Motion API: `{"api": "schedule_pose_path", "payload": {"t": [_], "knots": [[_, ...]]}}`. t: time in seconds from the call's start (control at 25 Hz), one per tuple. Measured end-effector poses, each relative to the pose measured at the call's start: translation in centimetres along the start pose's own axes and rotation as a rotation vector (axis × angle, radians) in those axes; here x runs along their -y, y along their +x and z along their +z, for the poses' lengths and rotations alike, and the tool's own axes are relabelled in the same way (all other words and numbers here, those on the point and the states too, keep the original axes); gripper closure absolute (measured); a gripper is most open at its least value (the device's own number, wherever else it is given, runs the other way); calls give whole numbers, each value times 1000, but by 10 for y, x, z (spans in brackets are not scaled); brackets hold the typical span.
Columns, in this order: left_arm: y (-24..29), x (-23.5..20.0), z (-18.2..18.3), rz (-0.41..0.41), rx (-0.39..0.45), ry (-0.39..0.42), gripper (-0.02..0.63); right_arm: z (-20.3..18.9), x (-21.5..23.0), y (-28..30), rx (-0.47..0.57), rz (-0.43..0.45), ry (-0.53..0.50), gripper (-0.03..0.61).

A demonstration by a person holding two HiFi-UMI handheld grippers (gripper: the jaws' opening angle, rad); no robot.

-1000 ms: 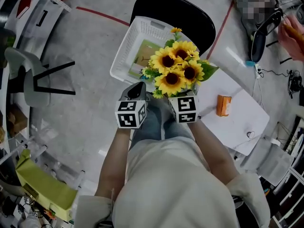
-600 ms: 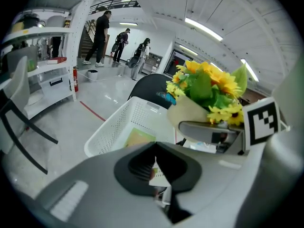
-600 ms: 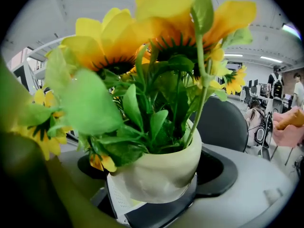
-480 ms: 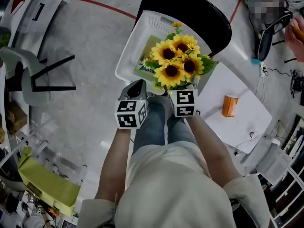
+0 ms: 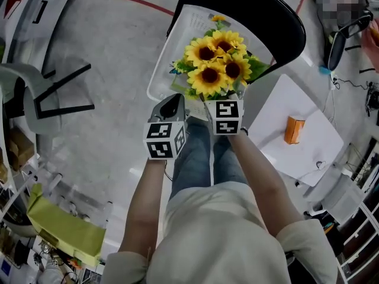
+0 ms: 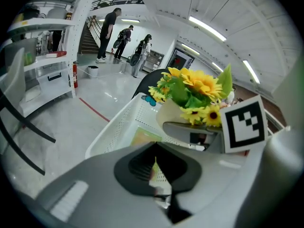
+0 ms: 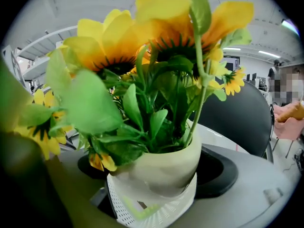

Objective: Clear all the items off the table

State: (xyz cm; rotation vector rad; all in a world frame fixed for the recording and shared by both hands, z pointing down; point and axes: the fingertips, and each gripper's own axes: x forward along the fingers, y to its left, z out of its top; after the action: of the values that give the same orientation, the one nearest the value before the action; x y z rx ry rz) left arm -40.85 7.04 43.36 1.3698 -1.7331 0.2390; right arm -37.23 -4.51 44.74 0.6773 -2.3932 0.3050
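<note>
Right gripper (image 5: 225, 103) jaws seemingly clamp pot (image 7: 164, 163).

Basket (image 5: 163, 70) interior mostly under sunflowers (image 5: 216, 61)

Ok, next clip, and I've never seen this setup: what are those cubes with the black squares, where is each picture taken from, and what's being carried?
There is no robot. A person holds a two-jaw gripper in each hand, and the marker cubes are part of those grippers. The head view looks down from the person's head onto both arms. The other two views come from a camera riding on each gripper, looking along its jaws. The right gripper is closed on a pot of sunflowers, close to a white basket that sits on a black chair. The left gripper is shut and empty. On the white table to the right lies one small orange box.
</note>
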Motion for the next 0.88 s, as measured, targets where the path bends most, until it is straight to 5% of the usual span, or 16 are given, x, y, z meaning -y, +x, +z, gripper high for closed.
{"api": "schedule_pose_path", "payload": {"t": [0.88], "knots": [[34,-41,5,16,18,-23,604,-34,-6,110,-80,-81,142,57]]}}
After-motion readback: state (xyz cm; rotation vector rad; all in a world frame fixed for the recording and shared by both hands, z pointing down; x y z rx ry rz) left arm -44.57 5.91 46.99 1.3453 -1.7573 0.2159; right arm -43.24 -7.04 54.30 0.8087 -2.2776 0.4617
